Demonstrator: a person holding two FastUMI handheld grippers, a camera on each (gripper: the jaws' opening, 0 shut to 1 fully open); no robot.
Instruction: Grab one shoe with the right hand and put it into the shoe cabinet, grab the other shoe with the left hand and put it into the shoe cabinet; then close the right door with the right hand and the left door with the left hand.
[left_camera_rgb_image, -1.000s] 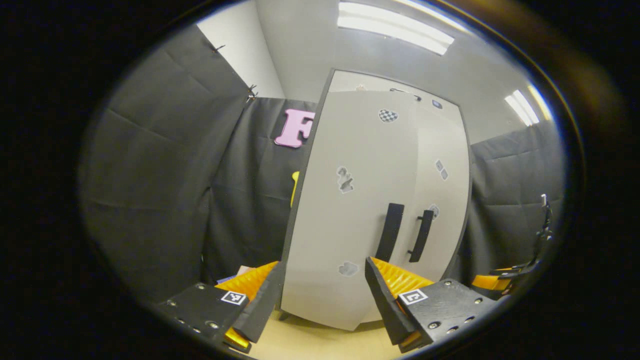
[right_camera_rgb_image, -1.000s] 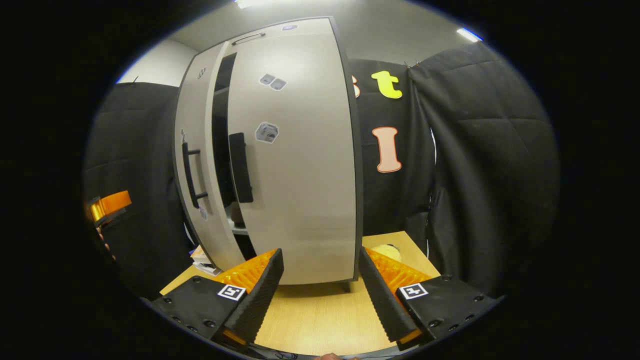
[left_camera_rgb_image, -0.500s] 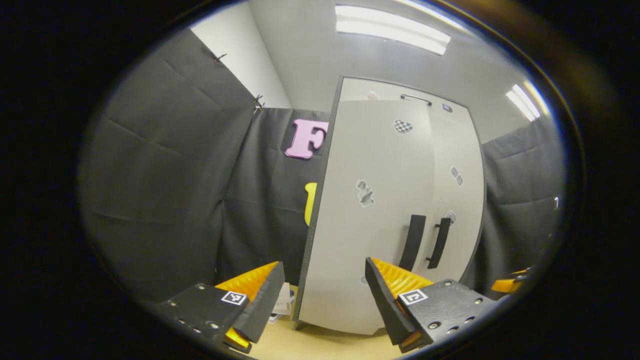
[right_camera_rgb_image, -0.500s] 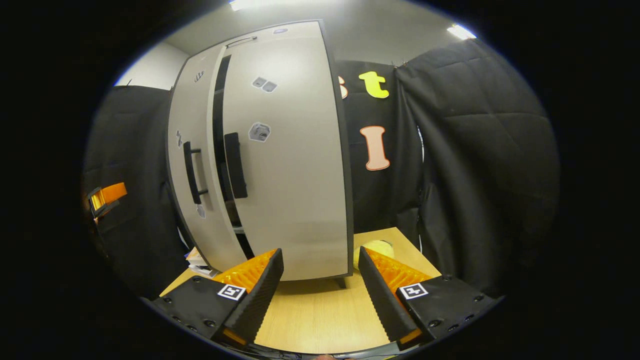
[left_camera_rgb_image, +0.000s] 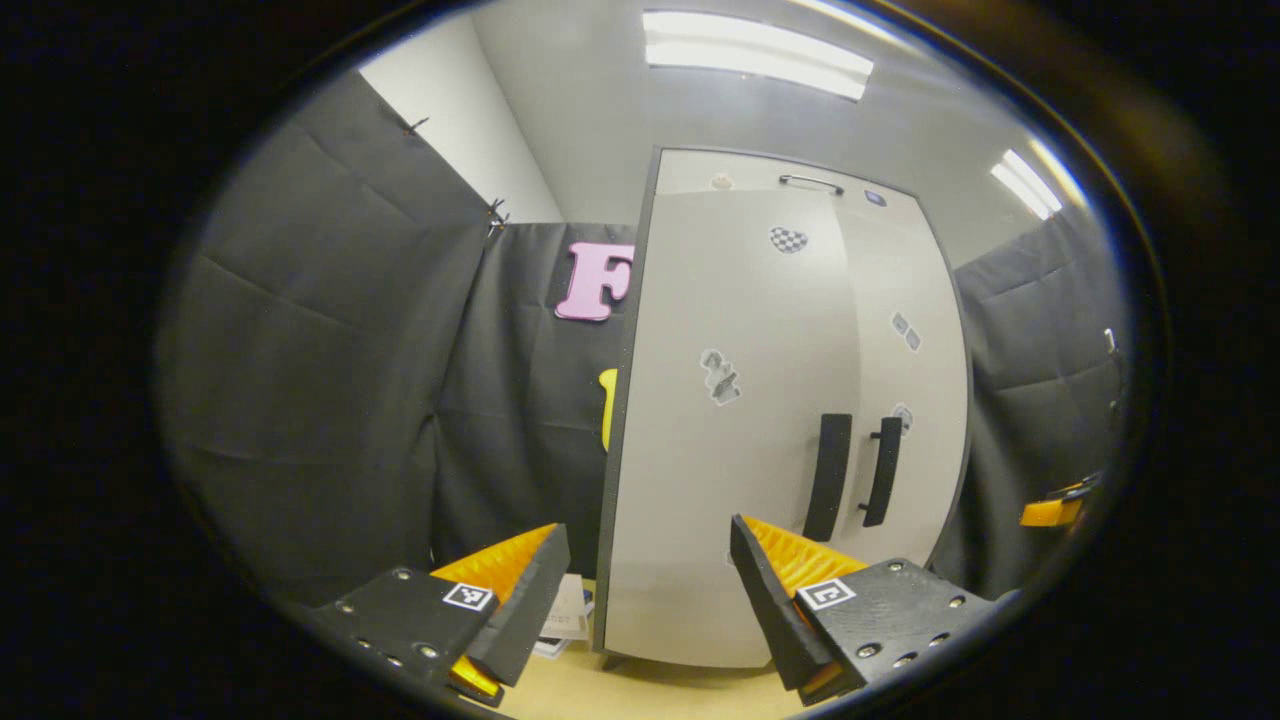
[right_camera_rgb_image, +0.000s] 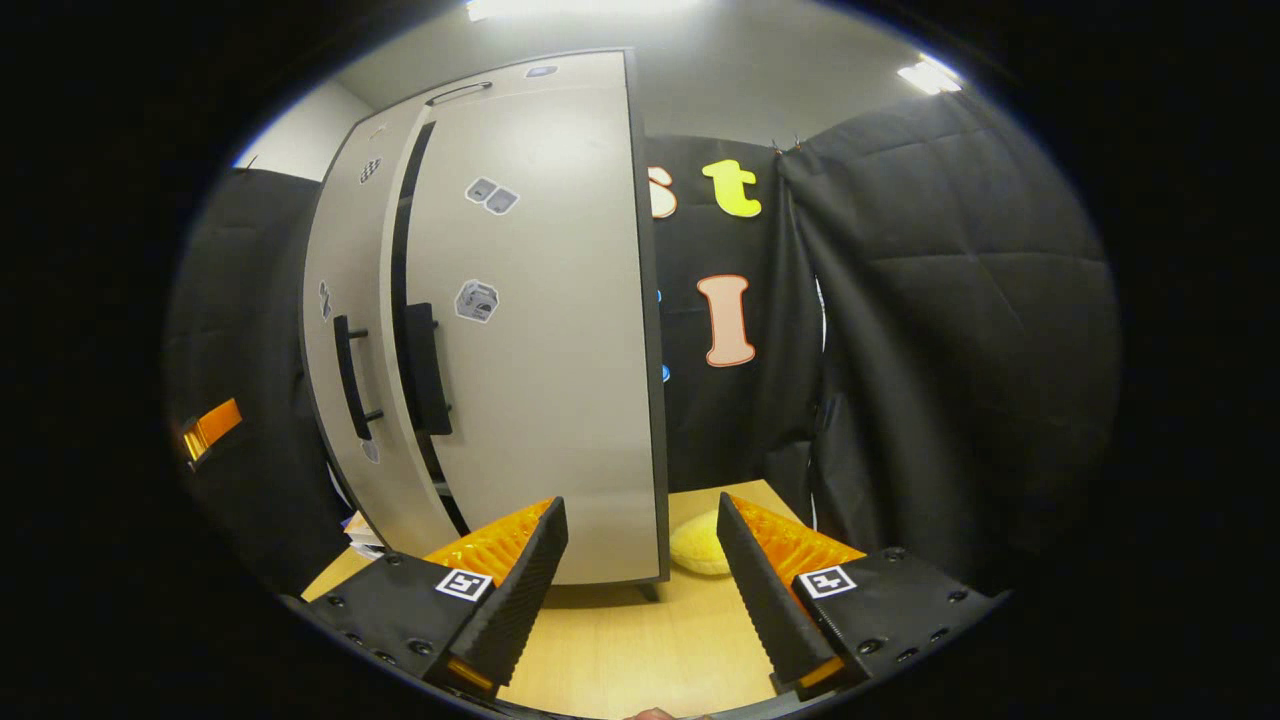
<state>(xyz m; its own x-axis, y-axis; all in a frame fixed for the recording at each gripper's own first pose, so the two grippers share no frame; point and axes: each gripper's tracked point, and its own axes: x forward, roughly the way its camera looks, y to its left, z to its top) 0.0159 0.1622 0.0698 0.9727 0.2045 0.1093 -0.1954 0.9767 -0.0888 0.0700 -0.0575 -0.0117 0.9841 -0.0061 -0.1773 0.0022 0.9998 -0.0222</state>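
No legible text appeared on the shoe cabinet (left_camera_rgb_image: 760, 420): the small stickers (right_camera_rgb_image: 477, 300) on its doors were too blurred to read. Square coded tags (right_camera_rgb_image: 827, 581) on each tool carried black-and-white patterns, not words. Papers (left_camera_rgb_image: 568, 612) at seven o'clock stayed unreadable.

I saw black quilted cloth (right_camera_rgb_image: 950, 330) hung as the booth's walls on both sides, with a plain white wall (left_camera_rgb_image: 450, 130) rising above it at the far left. Overhead ran a pale grey ceiling (left_camera_rgb_image: 600, 90) with long bright light panels (left_camera_rgb_image: 755, 55); another panel (right_camera_rgb_image: 930, 75) glowed at the upper right. Below lay a light wooden tabletop (right_camera_rgb_image: 640, 650), with some papers (left_camera_rgb_image: 568, 615) lying on it at the near left.
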